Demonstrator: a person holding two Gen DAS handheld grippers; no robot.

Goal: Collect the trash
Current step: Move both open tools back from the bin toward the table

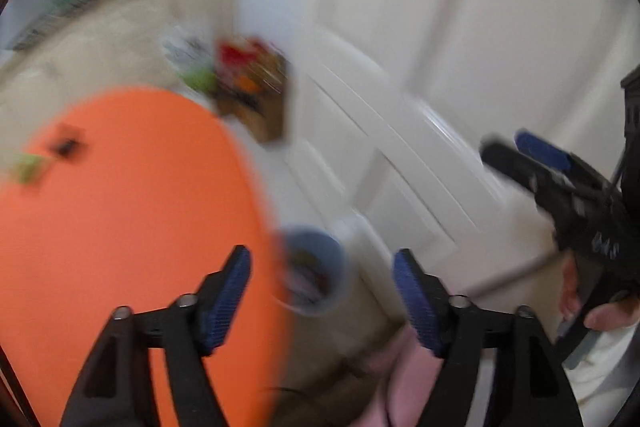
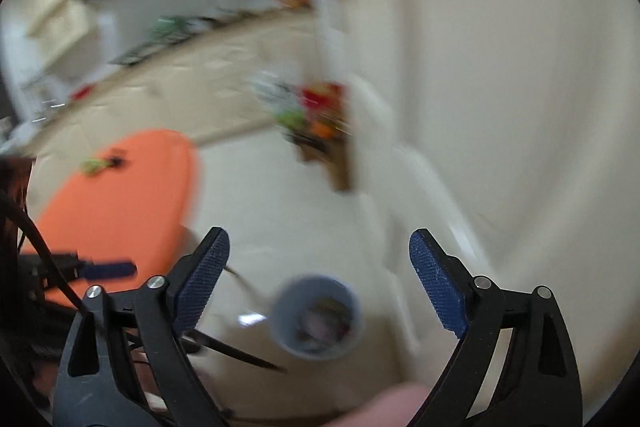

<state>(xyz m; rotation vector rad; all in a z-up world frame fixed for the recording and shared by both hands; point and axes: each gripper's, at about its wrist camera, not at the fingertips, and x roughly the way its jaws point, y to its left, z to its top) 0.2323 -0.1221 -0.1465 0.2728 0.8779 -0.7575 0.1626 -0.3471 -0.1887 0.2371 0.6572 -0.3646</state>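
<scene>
A small grey-blue bin with crumpled trash inside stands on the floor below both grippers, beside a round orange table. My left gripper is open above the bin, nothing between its blue pads. In the right wrist view my right gripper is also open and empty, high over the same bin. On the table's far side lie a green wrapper and a small dark scrap. The right gripper shows at the right edge of the left wrist view, held by a hand. Everything is motion-blurred.
A brown box filled with colourful items stands on the pale floor against a white panelled door. A kitchen counter with clutter runs along the back. Something pink lies by the bin.
</scene>
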